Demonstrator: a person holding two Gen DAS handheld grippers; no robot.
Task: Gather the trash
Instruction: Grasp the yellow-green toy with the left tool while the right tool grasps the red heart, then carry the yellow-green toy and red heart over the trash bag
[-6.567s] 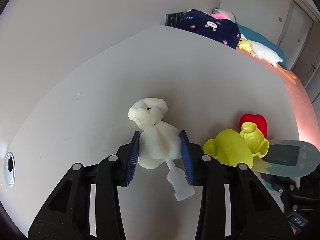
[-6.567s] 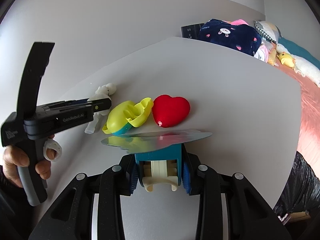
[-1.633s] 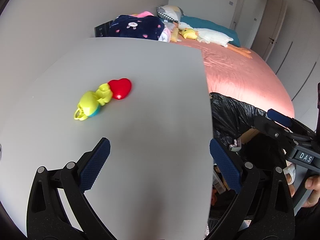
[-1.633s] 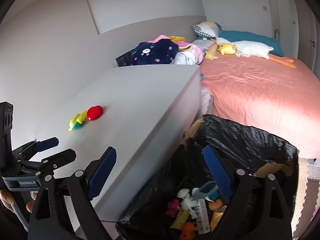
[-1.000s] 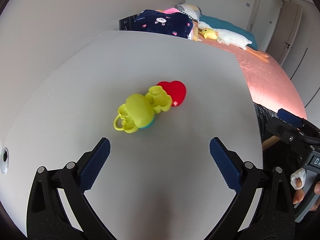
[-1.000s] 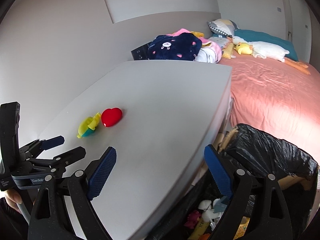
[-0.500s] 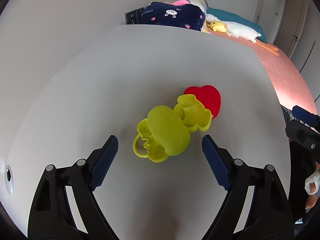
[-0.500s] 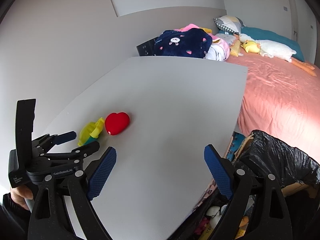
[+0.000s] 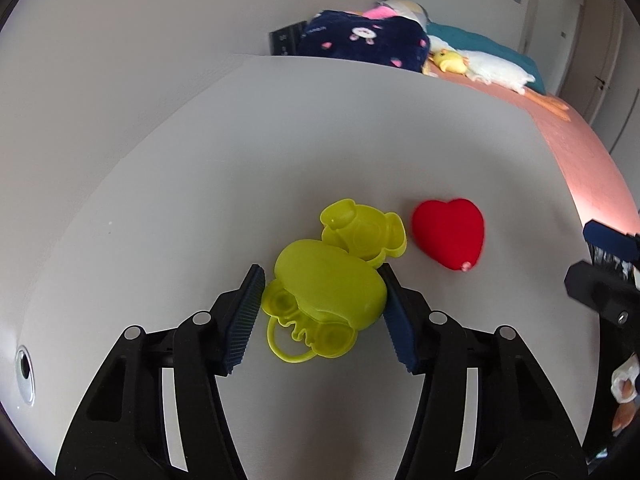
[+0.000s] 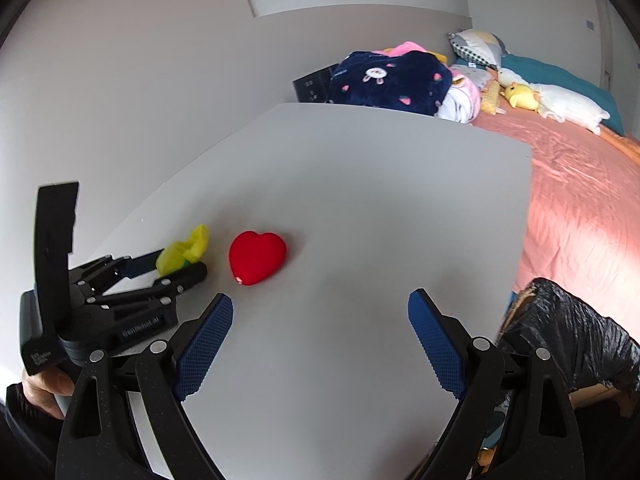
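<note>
Yellow-green toy [image 9: 328, 284] between left gripper [image 9: 322, 316] fingers [image 9: 242, 316] — closing, nearly touching

Soft, even daylight fills both fisheye views — it seems to come from the right, where the pink bedspread [image 10: 580, 208] glares pale. The grey table [image 9: 280, 140] shows only faint shadows. Straight edges bow strongly, the corners are black, and the red heart [image 9: 450, 232] looks slightly blurred.

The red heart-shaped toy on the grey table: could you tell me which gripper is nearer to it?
Left. The left gripper straddles the yellow-green plastic toy beside the red heart-shaped toy, jaws closing. The right gripper hangs open, farther back.
</note>
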